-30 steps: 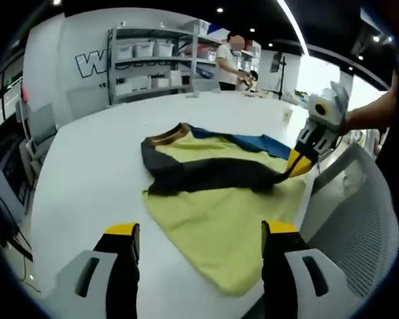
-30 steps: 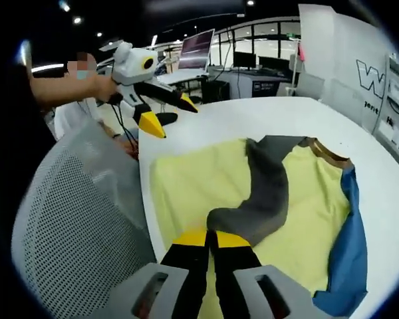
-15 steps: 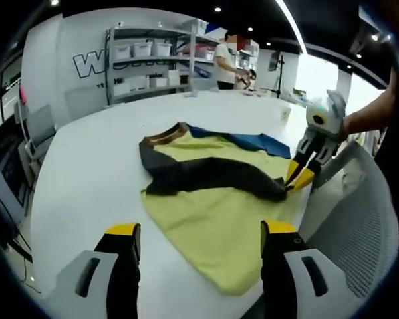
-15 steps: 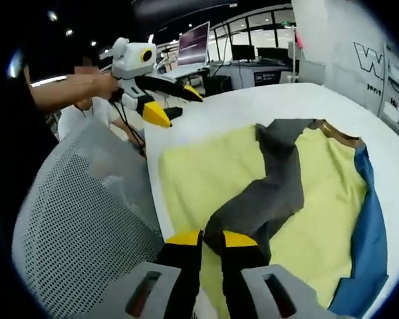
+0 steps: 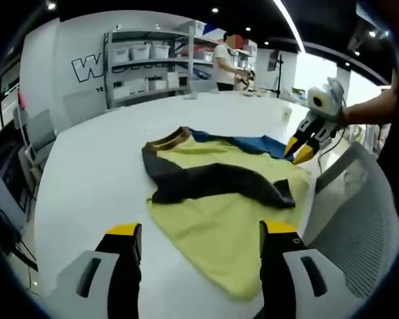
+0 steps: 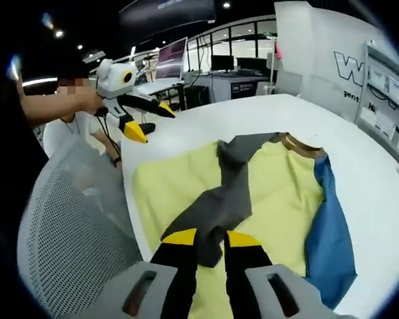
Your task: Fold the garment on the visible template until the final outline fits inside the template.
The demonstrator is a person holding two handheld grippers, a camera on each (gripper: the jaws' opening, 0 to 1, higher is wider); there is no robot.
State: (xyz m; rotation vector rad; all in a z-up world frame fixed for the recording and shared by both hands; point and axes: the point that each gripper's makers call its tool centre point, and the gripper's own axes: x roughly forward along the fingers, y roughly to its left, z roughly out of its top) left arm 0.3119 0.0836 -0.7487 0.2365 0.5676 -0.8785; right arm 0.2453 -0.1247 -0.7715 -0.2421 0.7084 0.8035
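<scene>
A yellow garment (image 5: 226, 222) lies flat on the white table (image 5: 86, 166), its brown collar (image 5: 167, 138) toward the far left. Its dark grey sleeve (image 5: 213, 181) is folded across the body, and the blue sleeve (image 5: 253, 141) lies along the far edge. My left gripper (image 5: 201, 229) hovers open above the near hem. My right gripper (image 5: 298, 150) hangs open in the air beyond the sleeve end, holding nothing. In the right gripper view, the right gripper (image 6: 211, 237) stands open just over the grey sleeve (image 6: 226, 199), with the left gripper (image 6: 149, 119) held open at the table's far edge.
A grey mesh chair back (image 5: 359, 212) stands against the table edge by the garment (image 6: 279, 193), also seen as the chair (image 6: 66, 239). Shelves with bins (image 5: 146, 63) and a person (image 5: 225, 60) are behind. Desks with monitors (image 6: 173, 56) lie beyond the table.
My right gripper laid the grey sleeve end down on the yellow body, opened and rose away from it. The left gripper stayed open and nearly still.
</scene>
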